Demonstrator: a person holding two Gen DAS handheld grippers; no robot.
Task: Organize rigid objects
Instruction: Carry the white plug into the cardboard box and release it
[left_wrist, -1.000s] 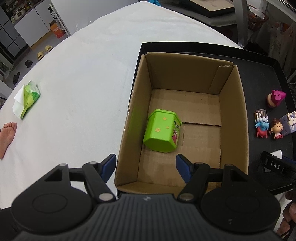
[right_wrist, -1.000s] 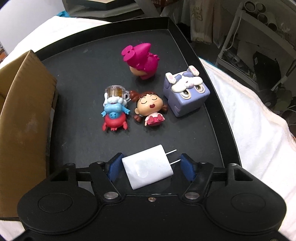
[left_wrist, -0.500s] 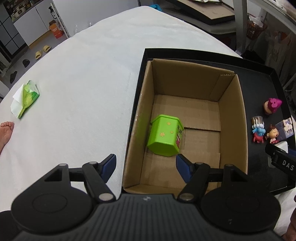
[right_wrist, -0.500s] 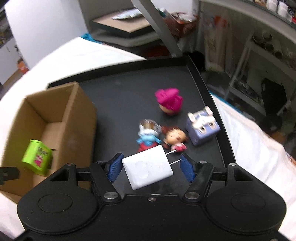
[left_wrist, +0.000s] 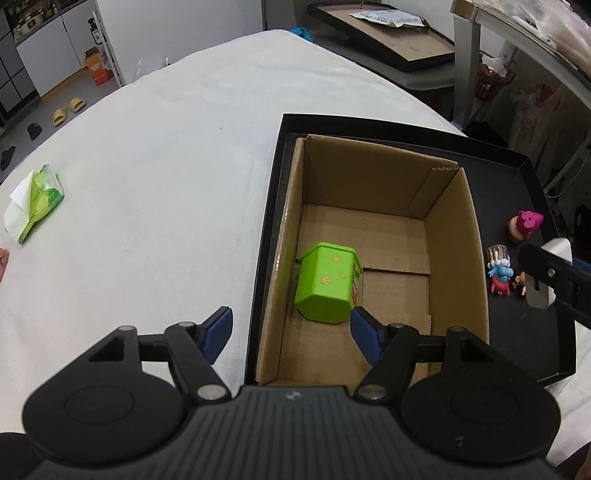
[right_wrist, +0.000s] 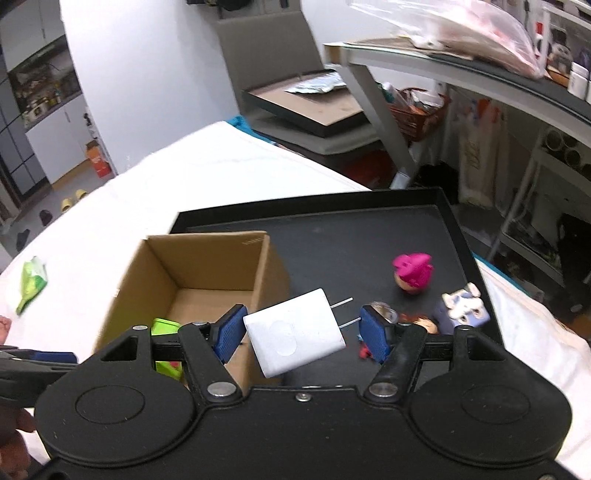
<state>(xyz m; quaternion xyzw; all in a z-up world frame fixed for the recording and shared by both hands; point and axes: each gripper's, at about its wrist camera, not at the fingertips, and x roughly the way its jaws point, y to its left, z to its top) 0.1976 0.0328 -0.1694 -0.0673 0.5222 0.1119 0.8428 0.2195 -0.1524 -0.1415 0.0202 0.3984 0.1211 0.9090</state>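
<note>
An open cardboard box (left_wrist: 456, 254) stands on the black tray (left_wrist: 498, 177), and a green hexagonal tin (left_wrist: 327, 282) lies on its side inside. My left gripper (left_wrist: 291, 325) hangs open over the box's near left corner, holding nothing. My right gripper (right_wrist: 301, 328) is shut on a white charger plug (right_wrist: 291, 332), held in the air beside the box's (right_wrist: 207, 258) right wall. The charger's prongs point at the right pad. On the tray (right_wrist: 351, 236) rest a pink figure (right_wrist: 412, 275), a purple bunny cube (right_wrist: 463, 308), a blue-and-red figure (left_wrist: 500, 273) and a brown-haired doll (left_wrist: 521, 282).
A white cloth (left_wrist: 166, 184) covers the table left of the tray. A green wipes packet (left_wrist: 38, 197) lies near its far left edge. Shelves and a metal table frame (right_wrist: 376, 110) stand beyond the table on the right.
My right gripper has lifted the charger off the tray and carried it up and left to the box. The left gripper has drawn back and risen, still open.
</note>
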